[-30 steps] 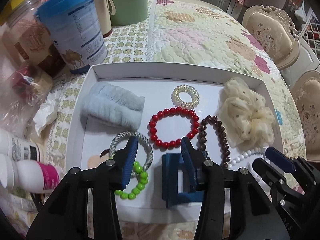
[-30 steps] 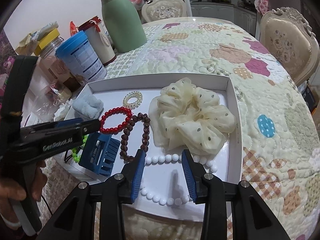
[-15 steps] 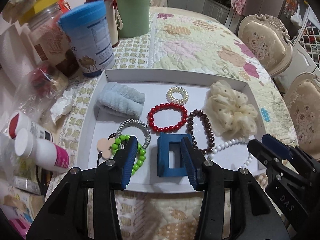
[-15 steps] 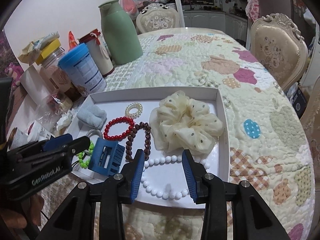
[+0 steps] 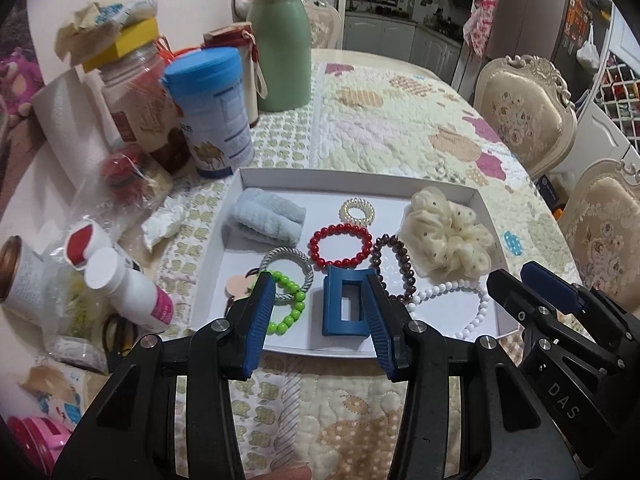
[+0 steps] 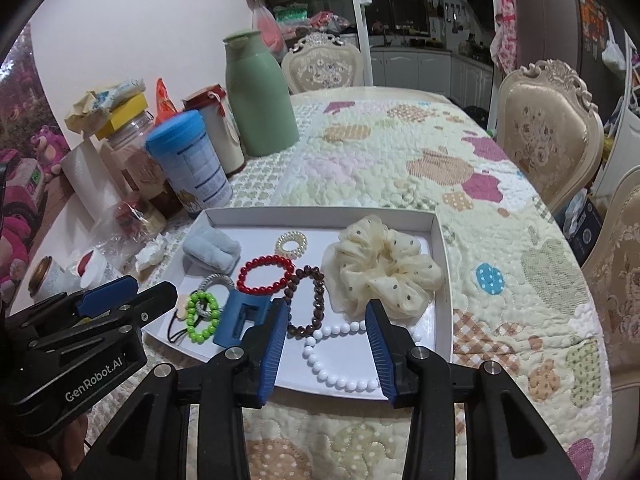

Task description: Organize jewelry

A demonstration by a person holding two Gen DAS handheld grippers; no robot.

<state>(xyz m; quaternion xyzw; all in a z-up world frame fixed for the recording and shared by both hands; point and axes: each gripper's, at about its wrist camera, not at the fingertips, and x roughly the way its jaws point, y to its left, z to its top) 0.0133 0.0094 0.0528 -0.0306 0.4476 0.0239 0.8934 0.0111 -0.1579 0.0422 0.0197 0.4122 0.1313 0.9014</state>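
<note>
both grippers pulled back off the white tray (image 5: 256,176).
left gripper (image 5: 321,298) and right gripper (image 6: 327,326) wide, empty; blue clip (image 5: 345,307) at 12 o'clock of left.

— What's under my ribbed blue rubbery finger pads (image 5: 262,312)?
— A matt white cardboard tray (image 5: 360,178) on the quilted cotton tablecloth (image 6: 384,168).
— And inside?
— Glossy red bead bracelet (image 5: 340,246), smooth white pearl-like bead bracelet (image 6: 340,354), sheer dotted cream fabric scrunchie (image 5: 446,236), fluffy pale-blue towelling band (image 5: 266,218), matt blue plastic claw clip (image 5: 346,306).
</note>
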